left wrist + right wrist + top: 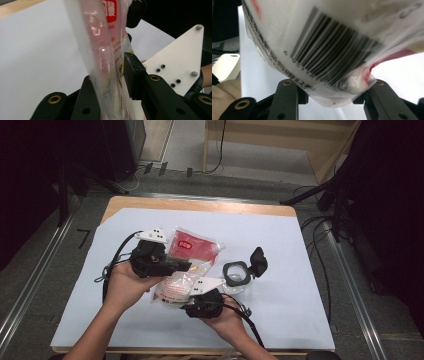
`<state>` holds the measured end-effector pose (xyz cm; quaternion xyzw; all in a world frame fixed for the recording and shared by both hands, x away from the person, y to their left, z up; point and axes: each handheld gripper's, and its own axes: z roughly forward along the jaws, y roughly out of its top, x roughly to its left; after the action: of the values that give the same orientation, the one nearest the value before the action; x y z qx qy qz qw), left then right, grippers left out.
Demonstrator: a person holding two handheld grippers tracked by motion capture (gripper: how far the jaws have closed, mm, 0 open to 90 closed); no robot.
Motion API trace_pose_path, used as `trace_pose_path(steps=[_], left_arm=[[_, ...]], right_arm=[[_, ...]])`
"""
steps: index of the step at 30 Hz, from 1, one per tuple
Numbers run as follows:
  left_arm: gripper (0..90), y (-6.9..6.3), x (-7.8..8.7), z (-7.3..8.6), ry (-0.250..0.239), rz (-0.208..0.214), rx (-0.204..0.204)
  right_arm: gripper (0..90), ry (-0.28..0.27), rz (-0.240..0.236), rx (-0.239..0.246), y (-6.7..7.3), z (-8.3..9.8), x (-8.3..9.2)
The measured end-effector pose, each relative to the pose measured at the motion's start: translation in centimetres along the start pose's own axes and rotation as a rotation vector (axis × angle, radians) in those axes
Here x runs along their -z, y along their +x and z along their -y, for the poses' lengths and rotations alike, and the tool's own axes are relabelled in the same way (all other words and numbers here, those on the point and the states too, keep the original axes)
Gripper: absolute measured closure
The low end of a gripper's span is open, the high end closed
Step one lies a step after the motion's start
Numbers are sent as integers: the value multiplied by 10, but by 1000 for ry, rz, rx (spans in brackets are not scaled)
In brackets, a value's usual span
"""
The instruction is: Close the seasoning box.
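Above the middle of the white-covered tabletop (280, 250), the left hand-held gripper (176, 265) pinches the clear plastic pouch with red label (192, 251), its jaws closed on the film, while the right hand-held gripper (192, 296) clamps its barcoded lower end, beside a black-lidded clear square container (237, 273).

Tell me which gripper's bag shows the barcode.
The right gripper: the plastic bag between its jaws shows a barcode; the left gripper sees the red label.

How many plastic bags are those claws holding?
2. One bag, with a red label, is at the left claw. The other bag lies nearer the person, at the right claw. More may be hidden.
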<state>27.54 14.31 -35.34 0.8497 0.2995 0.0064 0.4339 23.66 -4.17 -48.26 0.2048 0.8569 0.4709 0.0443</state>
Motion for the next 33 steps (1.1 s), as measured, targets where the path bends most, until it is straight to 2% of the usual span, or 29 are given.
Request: trace_pose_path(steps=[10, 12, 15, 18, 24, 31, 33], left_arm=[[752, 2, -3, 4, -24, 39, -31], [740, 4, -5, 5, -37, 64, -28], [727, 8, -10, 7, -38, 112, 14], [744, 11, -14, 8, -23, 155, 58], [752, 13, -27, 10, -10, 202, 138], [775, 11, -34, 7, 20, 187, 198], [777, 11, -34, 7, 28, 183, 197]], right_arm=[[606, -17, -54, -22, 4, -2, 3], [607, -24, -65, -21, 4, -3, 4], [622, -21, -80, -11, 5, -4, 5], [635, -10, -95, 22, 7, -3, 5], [621, 0, -86, 19, 11, -2, 3], [621, 14, -78, 11, 13, 1, 1], [622, 13, -81, 8, 14, 1, 1]])
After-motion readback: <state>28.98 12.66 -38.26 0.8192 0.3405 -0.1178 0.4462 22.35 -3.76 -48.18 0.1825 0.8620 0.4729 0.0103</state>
